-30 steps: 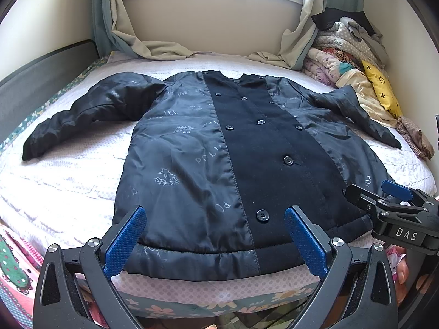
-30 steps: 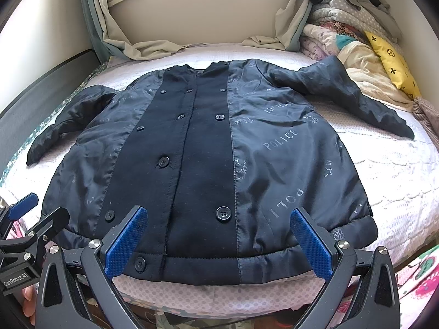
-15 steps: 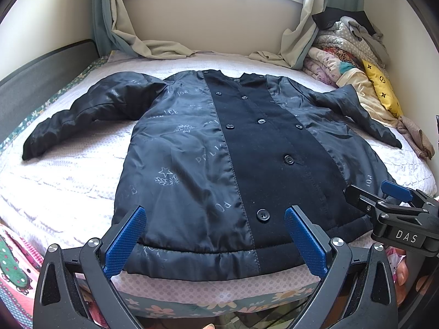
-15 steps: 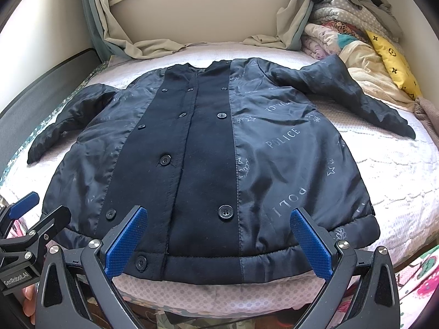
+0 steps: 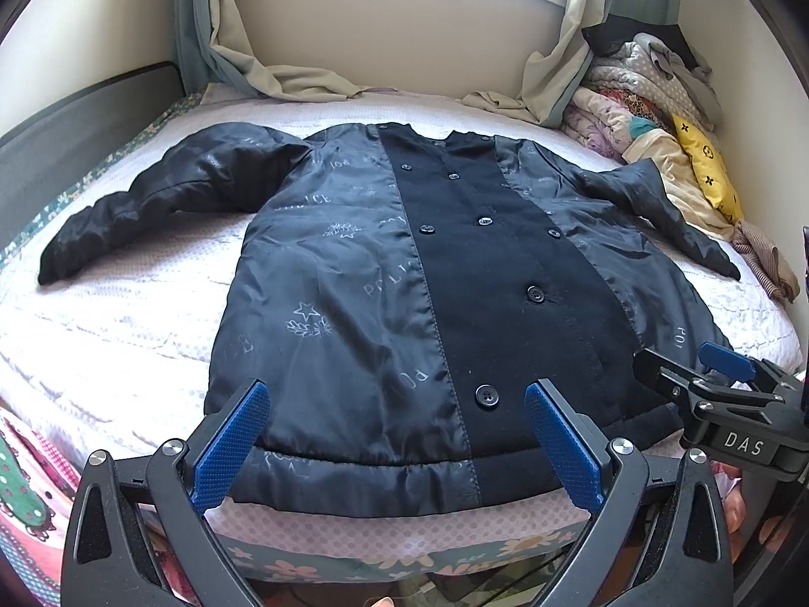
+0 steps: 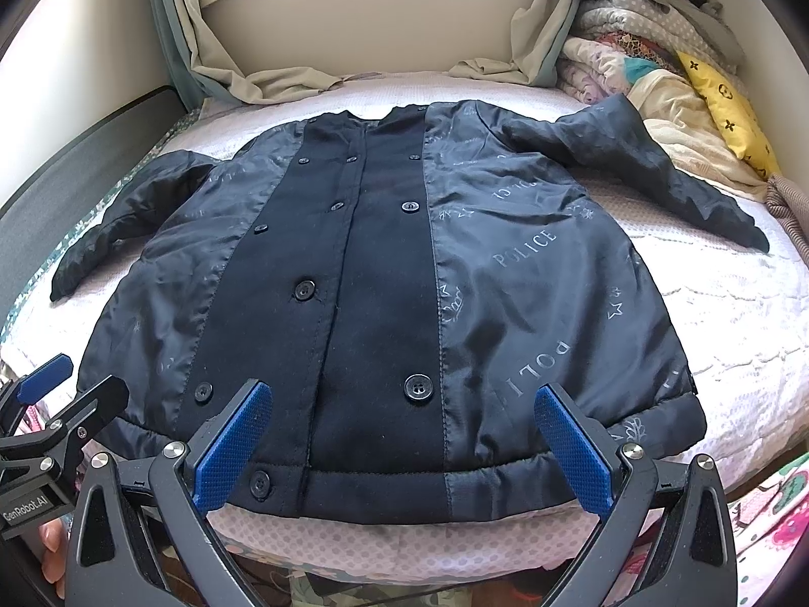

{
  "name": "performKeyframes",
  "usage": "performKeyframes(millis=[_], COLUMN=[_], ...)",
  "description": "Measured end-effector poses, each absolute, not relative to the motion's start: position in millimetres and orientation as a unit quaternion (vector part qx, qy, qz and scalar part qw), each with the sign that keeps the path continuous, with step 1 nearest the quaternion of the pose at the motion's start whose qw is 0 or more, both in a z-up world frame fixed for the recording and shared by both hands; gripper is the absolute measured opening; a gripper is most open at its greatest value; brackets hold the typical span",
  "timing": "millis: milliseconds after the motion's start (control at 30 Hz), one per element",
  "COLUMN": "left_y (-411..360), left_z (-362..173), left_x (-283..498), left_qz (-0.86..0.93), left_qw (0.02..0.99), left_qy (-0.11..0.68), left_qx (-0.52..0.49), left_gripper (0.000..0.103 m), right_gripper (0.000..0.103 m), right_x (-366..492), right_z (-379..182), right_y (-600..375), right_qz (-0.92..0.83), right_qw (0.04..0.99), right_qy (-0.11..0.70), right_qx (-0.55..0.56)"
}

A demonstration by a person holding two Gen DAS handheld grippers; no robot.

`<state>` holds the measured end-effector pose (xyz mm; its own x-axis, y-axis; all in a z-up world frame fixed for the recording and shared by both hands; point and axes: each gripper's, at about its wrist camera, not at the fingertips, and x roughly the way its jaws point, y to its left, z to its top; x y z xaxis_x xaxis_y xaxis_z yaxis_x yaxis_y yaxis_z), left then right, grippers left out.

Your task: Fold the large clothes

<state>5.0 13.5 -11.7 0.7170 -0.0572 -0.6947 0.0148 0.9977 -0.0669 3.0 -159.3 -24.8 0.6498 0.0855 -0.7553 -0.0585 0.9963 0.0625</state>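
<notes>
Left gripper [image 5: 397, 442]: black frame, 2 blue textured finger pads [image 5: 230, 447], jaws spread wide, nothing between them. In the right wrist view it stood at the lower left edge [image 6: 48, 389], side-on, marked "GenRobot.AI", a fingertip of the holding hand [image 6: 50, 544] visible beneath.

Right gripper [image 6: 404, 450]: same build, 2 blue pads [image 6: 574, 450], jaws spread wide, nothing held. In the left wrist view it sat at the lower right [image 5: 708, 369], marked "DAS", fingertips of the holding hand [image 5: 735, 508] below it.

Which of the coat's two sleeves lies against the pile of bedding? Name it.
The sleeve on the right side of the coat: its upper edge lies against the bedding pile. The other sleeve lies flat on the bedspread, toward the headboard side.
</notes>
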Motion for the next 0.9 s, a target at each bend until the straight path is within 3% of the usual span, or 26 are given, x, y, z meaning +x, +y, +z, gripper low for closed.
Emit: performKeyframes(millis=[133, 167, 533, 633, 900], left_y=[16, 18, 39, 50, 82], left_z=[-10, -9, 54, 67, 107], left_x=[6, 7, 0, 8, 29], left_qz=[-0.011, -0.01, 0.02, 0.009, 0.016], left_qw=[0.925, 0.925, 0.961, 0.964, 0.985], left_qy=[0.378, 0.378, 0.273, 0.263, 0.163], left_qx=[-0.034, -0.037, -0.031, -0.048, -0.056], left_gripper=[0.102, 0.102, 0.102, 0.102, 0.102], right_gripper=[0.103, 0.103, 0.103, 0.103, 0.103], right_x=[5, 3, -10, -6, 48], right_z=[-25, -24, 32, 54, 89], right_y=[-161, -160, -156, -157, -126], right_qz=[0.042, 0.036, 0.031, 0.048, 0.035], right_qw=[0.903, 0.931, 0.971, 0.973, 0.97], right_qy=[0.427, 0.364, 0.236, 0.224, 0.22], right_qx=[0.016, -0.004, -0.008, 0.004, -0.094])
